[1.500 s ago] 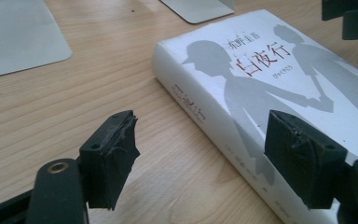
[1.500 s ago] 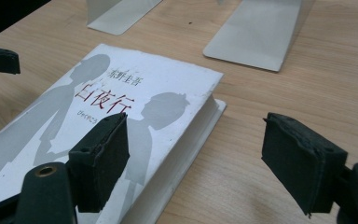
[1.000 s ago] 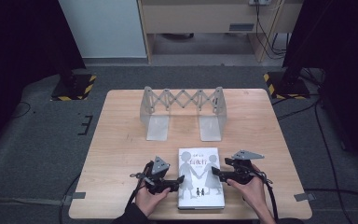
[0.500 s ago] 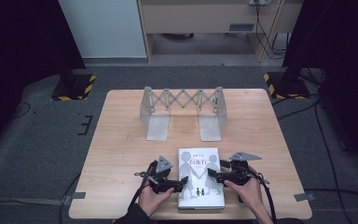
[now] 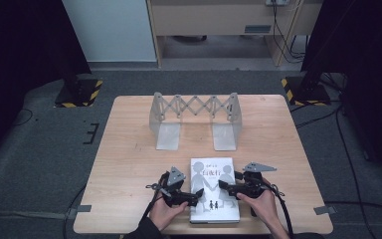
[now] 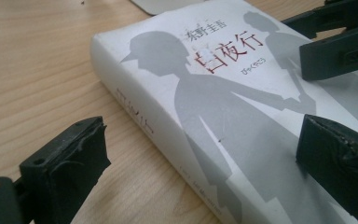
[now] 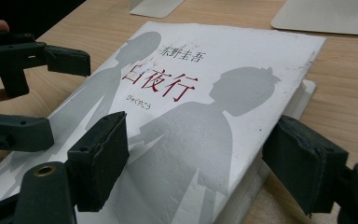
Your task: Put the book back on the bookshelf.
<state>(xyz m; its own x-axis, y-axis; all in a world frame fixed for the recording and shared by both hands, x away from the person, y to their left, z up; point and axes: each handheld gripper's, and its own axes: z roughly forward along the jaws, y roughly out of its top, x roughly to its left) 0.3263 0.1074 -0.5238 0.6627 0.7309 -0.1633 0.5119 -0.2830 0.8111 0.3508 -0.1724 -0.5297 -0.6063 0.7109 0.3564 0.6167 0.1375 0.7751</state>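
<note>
A thick white book [image 5: 213, 186] with grey silhouettes and a red title lies flat near the table's front edge. My left gripper [image 5: 193, 197] is at the book's left side. In the left gripper view, the left gripper [image 6: 205, 161] is open across the spine edge of the book [image 6: 223, 107], one jaw over the wood and one over the cover. Its jaws have just been opening. My right gripper [image 5: 225, 188] is at the book's right side. In the right gripper view, the right gripper [image 7: 200, 158] is open across the page edge of the book [image 7: 205, 93].
A metal folding book stand [image 5: 195, 107] with two flat base plates stands across the back half of the wooden table [image 5: 129, 164]. Black stands with yellow-striped feet [image 5: 77, 94] are on the floor beyond the table corners.
The left gripper's jaws have spread wider at the book's spine edge. Both hands and the book stay where they were.
</note>
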